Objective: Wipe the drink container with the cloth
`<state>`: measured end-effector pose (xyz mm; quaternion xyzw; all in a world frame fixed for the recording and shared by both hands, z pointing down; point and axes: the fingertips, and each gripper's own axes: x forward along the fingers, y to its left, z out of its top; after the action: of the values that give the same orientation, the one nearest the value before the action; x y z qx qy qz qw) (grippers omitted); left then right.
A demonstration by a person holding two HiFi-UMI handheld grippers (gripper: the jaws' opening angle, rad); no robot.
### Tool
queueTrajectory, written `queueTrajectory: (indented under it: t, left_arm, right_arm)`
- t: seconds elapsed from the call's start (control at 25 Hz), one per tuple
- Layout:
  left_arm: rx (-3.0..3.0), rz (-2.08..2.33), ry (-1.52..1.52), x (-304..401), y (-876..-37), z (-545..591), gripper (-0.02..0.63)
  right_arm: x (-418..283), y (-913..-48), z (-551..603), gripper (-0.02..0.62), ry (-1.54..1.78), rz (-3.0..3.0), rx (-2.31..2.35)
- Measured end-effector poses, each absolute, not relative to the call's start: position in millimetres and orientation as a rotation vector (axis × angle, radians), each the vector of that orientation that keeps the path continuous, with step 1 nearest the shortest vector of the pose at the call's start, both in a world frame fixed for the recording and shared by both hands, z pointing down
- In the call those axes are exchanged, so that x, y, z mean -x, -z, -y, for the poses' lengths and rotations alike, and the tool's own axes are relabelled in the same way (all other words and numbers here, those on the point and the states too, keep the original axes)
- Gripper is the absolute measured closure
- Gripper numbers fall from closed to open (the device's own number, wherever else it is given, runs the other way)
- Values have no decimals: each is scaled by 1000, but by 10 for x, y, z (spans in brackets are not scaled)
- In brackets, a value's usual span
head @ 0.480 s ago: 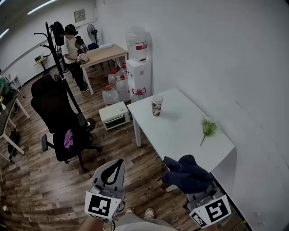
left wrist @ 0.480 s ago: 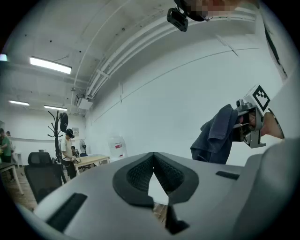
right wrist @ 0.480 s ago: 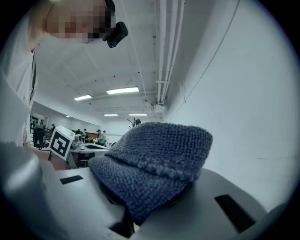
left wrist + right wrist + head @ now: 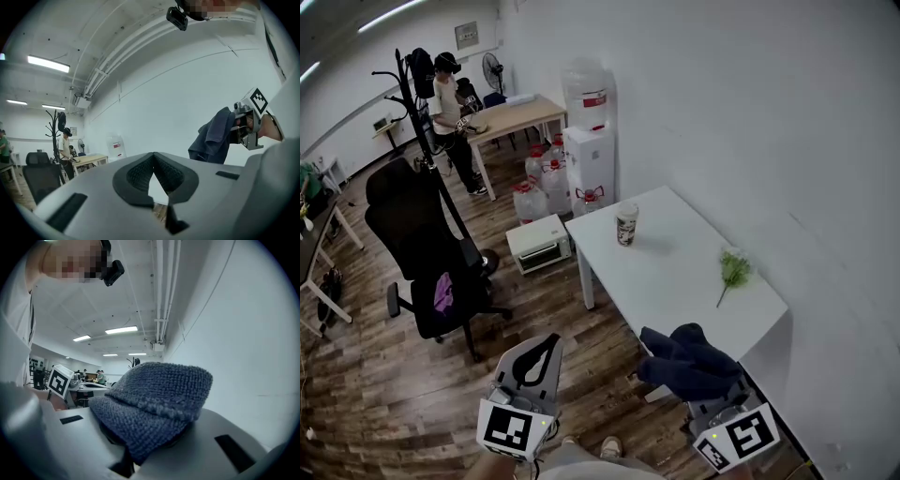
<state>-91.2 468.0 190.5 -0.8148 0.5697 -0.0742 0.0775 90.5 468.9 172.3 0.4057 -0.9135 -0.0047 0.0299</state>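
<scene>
Head view: the left tongs (image 4: 546, 349) hang low over the wooden floor (image 4: 384, 394), pressed together and empty. The right tongs (image 4: 717, 403) sit by the near corner of the white worktop (image 4: 675, 281), clamped on a dark blue cloth (image 4: 689, 361). The drink cup (image 4: 625, 223) stands upright at the worktop's far end, well apart from the cloth, with a green sprig (image 4: 732, 267) lying nearer the wall. Left gripper view: the pads meet, nothing between them. Right gripper view: the cloth bunches over the closed tips.

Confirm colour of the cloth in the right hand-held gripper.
Dark blue-grey cloth, looped weave; clearest in the right gripper view.
</scene>
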Motion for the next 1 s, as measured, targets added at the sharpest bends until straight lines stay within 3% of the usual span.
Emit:
queueTrajectory:
  t: [1.0]
  left_arm:
    - [2480, -1671, 135, 783, -1969, -4111, 586]
  right_arm:
    - [-1007, -1933, -4096, 548, 24, 2775, -1312]
